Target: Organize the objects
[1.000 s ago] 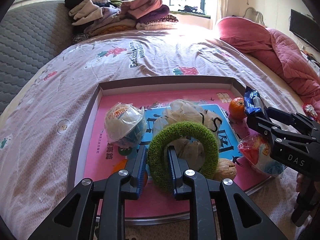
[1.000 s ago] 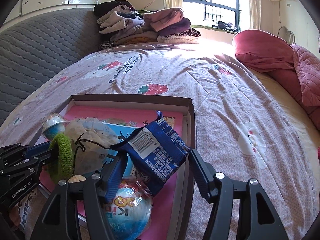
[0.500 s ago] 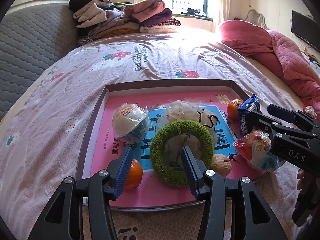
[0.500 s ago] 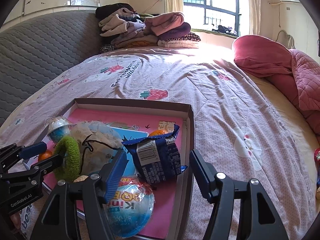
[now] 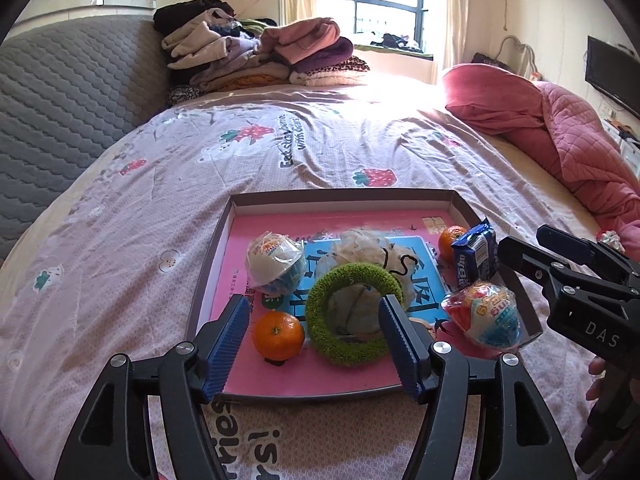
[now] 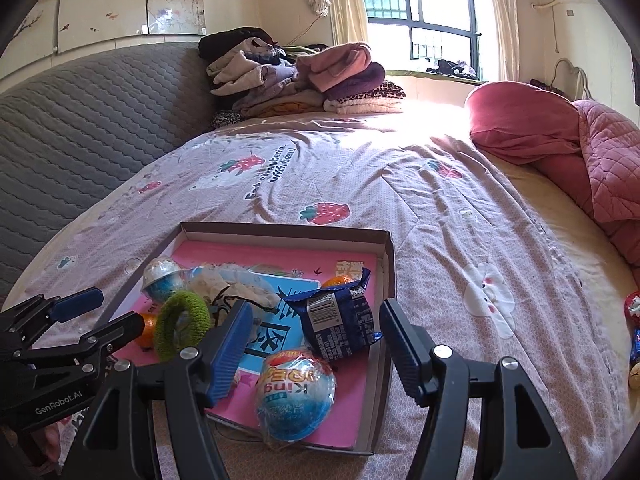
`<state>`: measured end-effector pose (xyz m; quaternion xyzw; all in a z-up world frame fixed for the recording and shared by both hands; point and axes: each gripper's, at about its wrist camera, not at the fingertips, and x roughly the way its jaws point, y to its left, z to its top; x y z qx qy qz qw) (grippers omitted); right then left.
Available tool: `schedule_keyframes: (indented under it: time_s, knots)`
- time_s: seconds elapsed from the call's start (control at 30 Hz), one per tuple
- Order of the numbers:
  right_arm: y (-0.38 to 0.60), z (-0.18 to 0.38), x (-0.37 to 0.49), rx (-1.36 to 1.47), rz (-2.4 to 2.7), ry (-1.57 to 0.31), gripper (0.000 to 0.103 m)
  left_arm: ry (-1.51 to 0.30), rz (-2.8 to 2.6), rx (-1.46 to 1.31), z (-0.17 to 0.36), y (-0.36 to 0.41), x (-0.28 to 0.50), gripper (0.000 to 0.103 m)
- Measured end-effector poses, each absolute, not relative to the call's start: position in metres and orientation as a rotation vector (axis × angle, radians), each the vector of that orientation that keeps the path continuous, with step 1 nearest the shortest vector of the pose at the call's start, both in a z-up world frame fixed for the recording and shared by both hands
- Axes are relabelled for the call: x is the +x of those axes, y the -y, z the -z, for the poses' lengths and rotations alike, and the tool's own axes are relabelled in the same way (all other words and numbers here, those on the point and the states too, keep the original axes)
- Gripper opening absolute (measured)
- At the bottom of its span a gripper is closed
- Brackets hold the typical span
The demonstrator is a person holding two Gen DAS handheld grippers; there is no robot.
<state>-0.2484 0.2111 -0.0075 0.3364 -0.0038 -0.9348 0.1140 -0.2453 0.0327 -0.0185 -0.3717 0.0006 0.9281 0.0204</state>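
green ring point(image 5: 352, 314) lies free just beyond the opening left gripper point(image 5: 314, 346).

L gripper point(image 5: 314, 334) jaws opening, R gripper point(image 6: 316, 344) jaws wide, both empty
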Motion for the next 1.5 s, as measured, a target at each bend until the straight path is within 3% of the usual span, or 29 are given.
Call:
schedule_keyframes:
  time_s: [0.9,1.5]
  knots:
    - [-0.211,-0.058,-0.172,0.765,2.765,0.027,0.068,-0.032,-2.945,-1.016,-0.044,-0.037,-0.183,0.076]
    - [-0.205,-0.063,-0.137,0.754,2.768,0.028,0.068,-0.013,-2.959,-0.991,-0.053,-0.030,-0.147,0.077]
